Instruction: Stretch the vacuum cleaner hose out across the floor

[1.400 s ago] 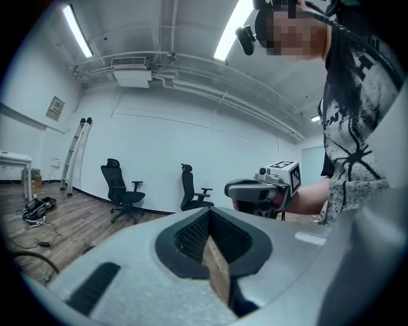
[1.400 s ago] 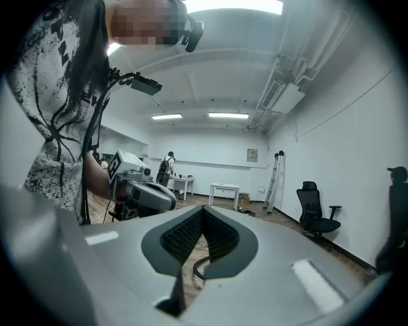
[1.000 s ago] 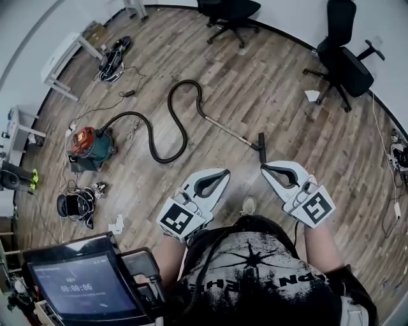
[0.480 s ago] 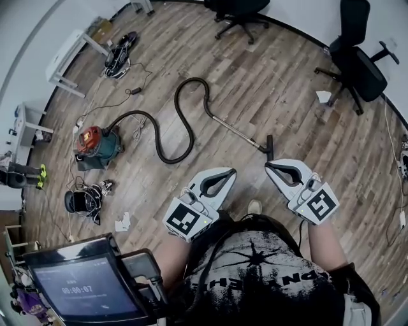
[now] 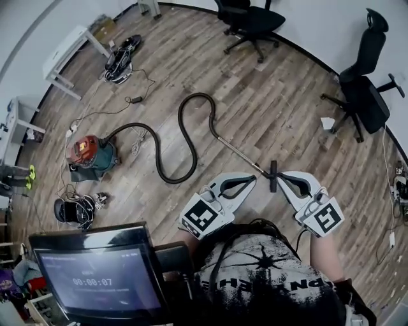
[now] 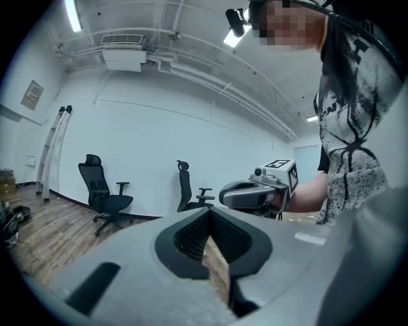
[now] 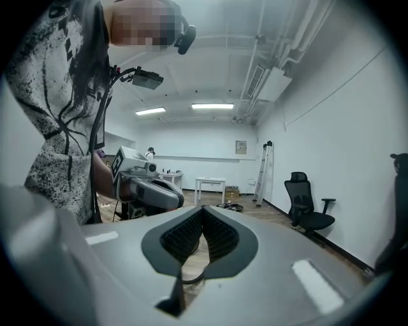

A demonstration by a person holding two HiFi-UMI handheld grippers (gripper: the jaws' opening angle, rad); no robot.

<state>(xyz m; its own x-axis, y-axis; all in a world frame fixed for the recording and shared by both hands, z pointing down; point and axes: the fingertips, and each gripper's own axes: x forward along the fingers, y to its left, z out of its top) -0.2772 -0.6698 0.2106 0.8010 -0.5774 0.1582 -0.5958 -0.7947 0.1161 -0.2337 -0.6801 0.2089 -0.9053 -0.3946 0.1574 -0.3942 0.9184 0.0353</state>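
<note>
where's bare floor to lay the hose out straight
Open floor lies between the hose, the far chair and the right chair, and to the right of the wand. The left side is crowded: vacuum cleaner, cables, white table.

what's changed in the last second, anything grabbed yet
The left hand-held gripper and right hand-held gripper have advanced with the person toward the floor nozzle, now seen between their tips. Nothing grabbed: both stay shut and empty. The hose keeps its curves; the vacuum cleaner hasn't moved.

Black hose (image 5: 185, 130) curled on wooden floor (image 5: 280, 108)
</note>
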